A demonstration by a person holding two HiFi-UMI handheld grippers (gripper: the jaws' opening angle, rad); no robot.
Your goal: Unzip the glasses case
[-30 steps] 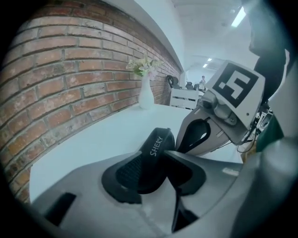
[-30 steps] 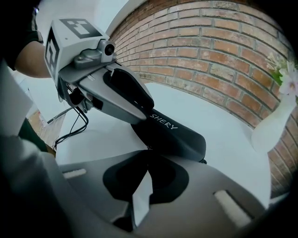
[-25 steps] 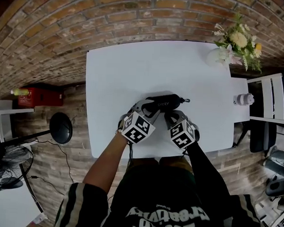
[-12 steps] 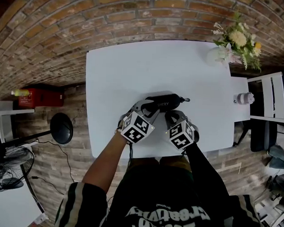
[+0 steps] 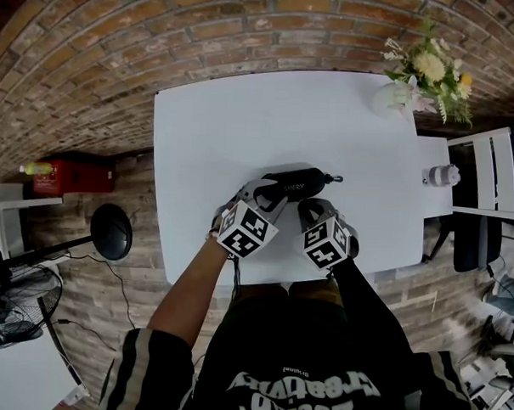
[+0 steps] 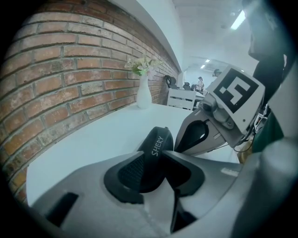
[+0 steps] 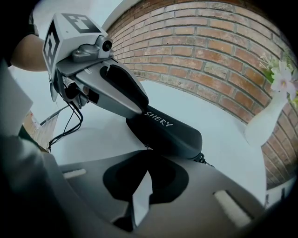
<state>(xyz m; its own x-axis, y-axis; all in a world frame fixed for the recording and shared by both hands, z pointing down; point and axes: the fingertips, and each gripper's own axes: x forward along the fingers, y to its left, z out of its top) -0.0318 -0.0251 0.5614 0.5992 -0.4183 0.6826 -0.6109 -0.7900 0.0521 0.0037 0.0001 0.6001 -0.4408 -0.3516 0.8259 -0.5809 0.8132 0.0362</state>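
Glasses case (image 5: 296, 183) 1 | left hand-held gripper (image 5: 268, 194), right hand-held gripper (image 5: 312, 211): 2 | vase (image 5: 389, 99) 1

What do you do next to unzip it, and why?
Probably draw the shut right gripper along the seam, if it holds the pull. The left gripper has just been closing its fingers on the glasses case, steadying it; it looks zipped.

Evenly and softly lit, bright on white table (image 5: 243, 131); only a faint shadow under dark case (image 5: 294, 183); heavy fisheye bending of brick wall (image 5: 119, 58) toward edges; black vignette in corners of both gripper views; glare from ceiling light (image 6: 240, 19) in left gripper view; nearest foreground soft, far room hazy and washed out; case lettering sharp.
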